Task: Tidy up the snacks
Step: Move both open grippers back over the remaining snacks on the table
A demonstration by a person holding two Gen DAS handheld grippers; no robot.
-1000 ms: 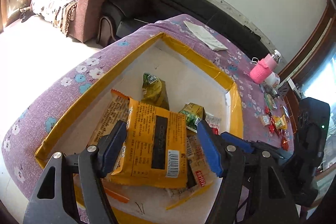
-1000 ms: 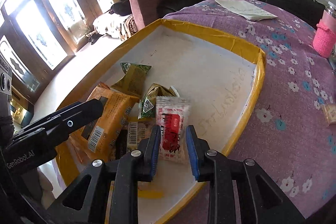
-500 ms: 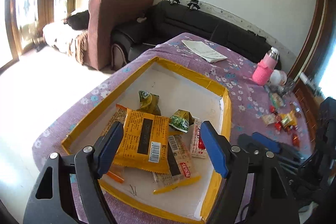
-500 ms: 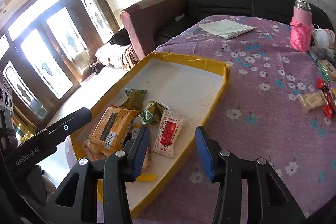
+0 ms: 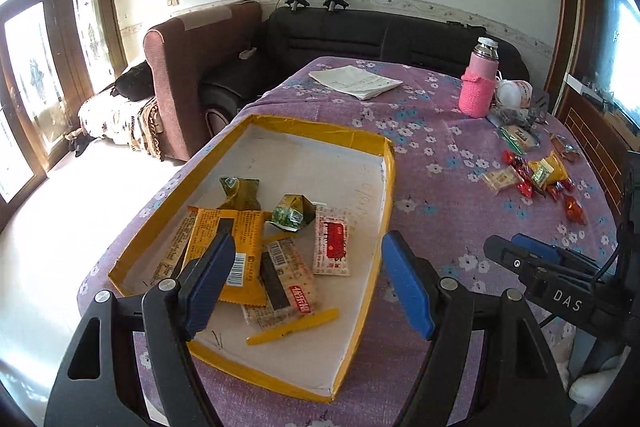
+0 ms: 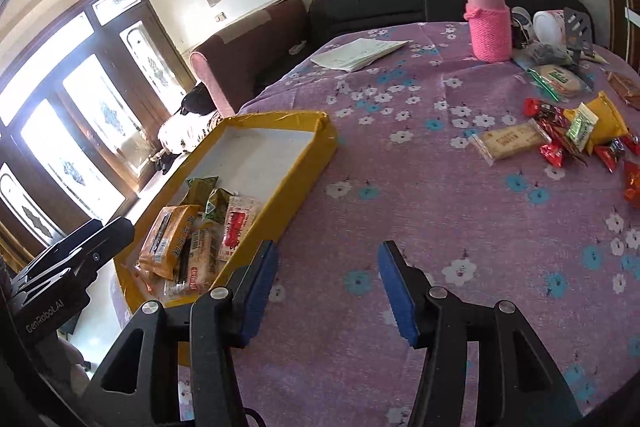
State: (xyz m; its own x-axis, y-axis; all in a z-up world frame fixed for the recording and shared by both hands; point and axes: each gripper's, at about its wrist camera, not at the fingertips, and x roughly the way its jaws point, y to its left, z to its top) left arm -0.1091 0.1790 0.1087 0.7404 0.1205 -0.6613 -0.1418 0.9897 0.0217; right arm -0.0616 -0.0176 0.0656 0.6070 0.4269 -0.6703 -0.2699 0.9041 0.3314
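Sorting sits partway: several packets lie in the yellow tray (image 5: 387, 163), a loose pile (image 6: 568, 135) waits near the table's far right edge; left gripper (image 5: 308, 279) and right gripper (image 6: 326, 287) gape empty, the right having just been opening.

Your left gripper (image 5: 308, 283) points forward and downward, its blue-padded jaws spread wide with nothing pinched between them. Your right gripper (image 6: 326, 287) tilts down at about the same slant; its jaws have just been opening and stand parted, with nothing between the pads (image 6: 394, 291). The two grippers sit side by side: from the left wrist camera the right one shows at the right edge, and from the right wrist camera the left one shows at the left edge.
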